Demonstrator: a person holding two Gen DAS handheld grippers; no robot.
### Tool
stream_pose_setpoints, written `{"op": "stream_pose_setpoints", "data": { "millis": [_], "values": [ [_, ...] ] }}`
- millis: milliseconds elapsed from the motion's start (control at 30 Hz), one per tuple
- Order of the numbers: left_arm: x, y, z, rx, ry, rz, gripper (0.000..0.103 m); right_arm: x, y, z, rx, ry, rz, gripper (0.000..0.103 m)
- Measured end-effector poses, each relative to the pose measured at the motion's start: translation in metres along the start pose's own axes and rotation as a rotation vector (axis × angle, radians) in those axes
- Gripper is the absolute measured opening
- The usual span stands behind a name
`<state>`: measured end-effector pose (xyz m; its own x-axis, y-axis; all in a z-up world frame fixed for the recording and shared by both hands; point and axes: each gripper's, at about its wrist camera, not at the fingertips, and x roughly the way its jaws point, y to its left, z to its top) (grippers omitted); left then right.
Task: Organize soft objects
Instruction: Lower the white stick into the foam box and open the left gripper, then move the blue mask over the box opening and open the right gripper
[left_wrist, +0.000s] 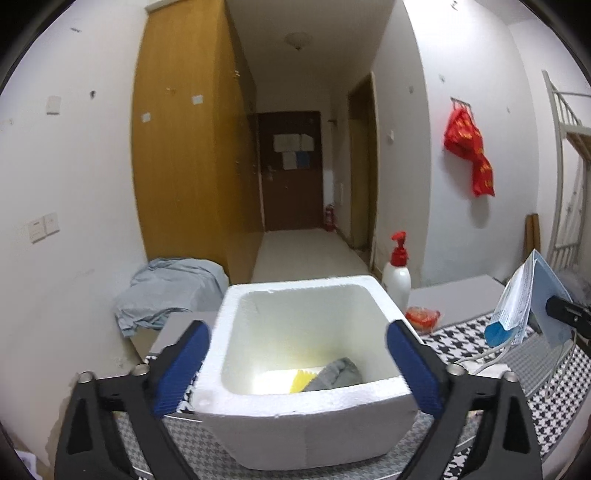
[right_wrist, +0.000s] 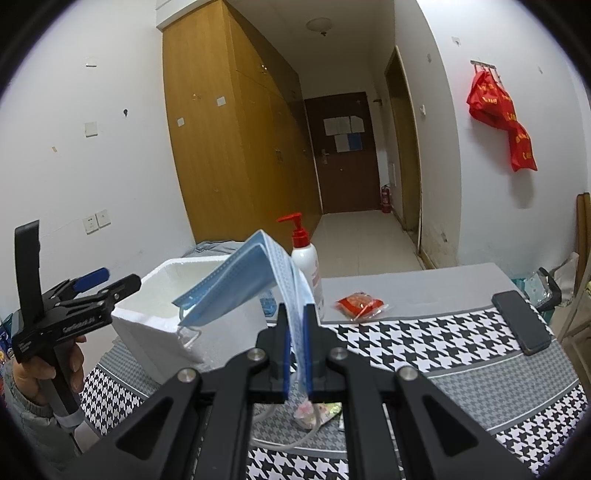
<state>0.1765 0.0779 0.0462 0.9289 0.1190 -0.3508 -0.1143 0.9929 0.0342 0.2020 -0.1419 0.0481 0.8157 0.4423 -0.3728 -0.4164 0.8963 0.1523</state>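
The foam box (left_wrist: 306, 417) is plain white; inside it lie a grey cloth (left_wrist: 334, 374) and, at its nine o'clock, something yellow (left_wrist: 301, 382). The worktop (right_wrist: 461, 354) wears a cloth of black-and-white houndstooth with bands of finer grey check. The face masks (right_wrist: 240, 280) are pale blue with white edges. The pump bottle (right_wrist: 306, 266) is white with a red top — the packet (right_wrist: 360, 303) at its three o'clock is red too. The phone (right_wrist: 521, 321) is black. Each hand-held gripper is black with blue pads (left_wrist: 181, 369).

A box (left_wrist: 306, 417) stands on the table (right_wrist: 461, 365); a cloth (left_wrist: 338, 373) lies in it. Right of the box: bottle (right_wrist: 306, 269), packet (right_wrist: 360, 304), phone (right_wrist: 521, 321).
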Motion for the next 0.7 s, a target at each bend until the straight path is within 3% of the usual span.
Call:
{"op": "stream_pose_setpoints", "data": {
  "millis": [700],
  "values": [
    [-0.026, 0.028, -0.003, -0.032, -0.035, 0.065, 0.102, 0.009, 0.030, 0.030, -0.062, -0.038, 0.027, 0.009]
  ]
}}
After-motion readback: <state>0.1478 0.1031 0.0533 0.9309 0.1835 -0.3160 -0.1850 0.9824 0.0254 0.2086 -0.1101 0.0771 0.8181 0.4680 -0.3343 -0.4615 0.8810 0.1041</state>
